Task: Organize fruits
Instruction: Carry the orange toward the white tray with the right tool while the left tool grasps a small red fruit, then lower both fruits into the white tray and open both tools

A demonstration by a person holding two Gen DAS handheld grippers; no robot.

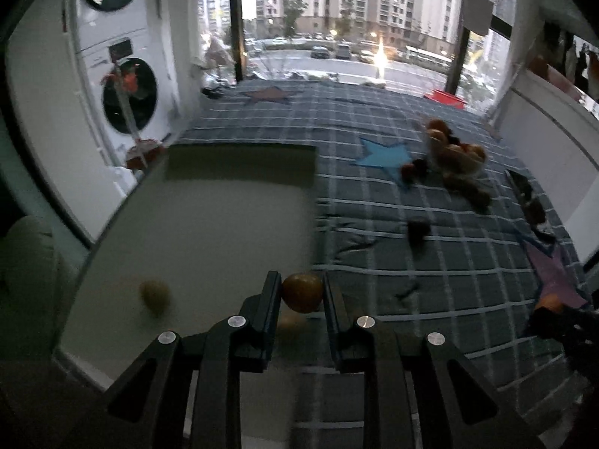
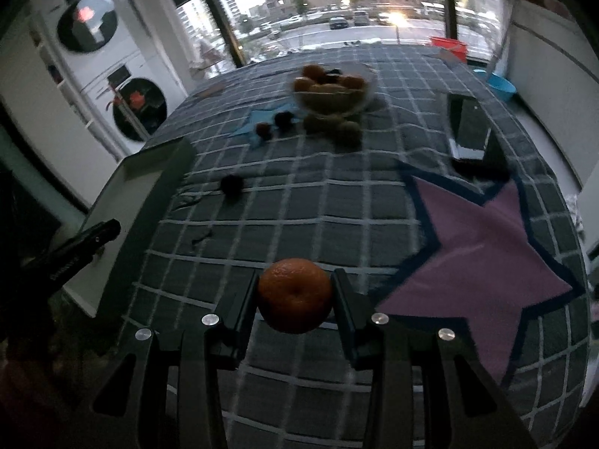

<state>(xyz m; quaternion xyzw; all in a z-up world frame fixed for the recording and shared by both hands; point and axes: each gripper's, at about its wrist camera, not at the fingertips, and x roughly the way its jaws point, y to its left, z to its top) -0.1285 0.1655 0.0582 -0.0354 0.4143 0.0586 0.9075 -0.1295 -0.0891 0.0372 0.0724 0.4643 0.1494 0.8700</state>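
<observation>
My left gripper (image 1: 301, 290) is shut on a small round yellow-brown fruit (image 1: 302, 293), held above the right edge of a white box (image 1: 209, 224). A blurred greenish fruit (image 1: 154, 295) lies inside that box. My right gripper (image 2: 295, 292) is shut on an orange tangerine (image 2: 295, 297) above the checked cloth. A glass bowl (image 2: 333, 91) heaped with fruit stands further back, with loose fruits (image 2: 346, 129) at its foot. Dark small fruits (image 2: 232, 184) lie scattered on the cloth. The left gripper's tip (image 2: 93, 237) shows over the white box (image 2: 149, 176).
A grey checked cloth (image 2: 299, 194) with star patches covers the surface. An open black box (image 2: 471, 131) stands at the right. A blue basin (image 2: 499, 86) and a red tub (image 2: 449, 45) sit by the window. Stacked washing machines (image 1: 119, 75) are on the left.
</observation>
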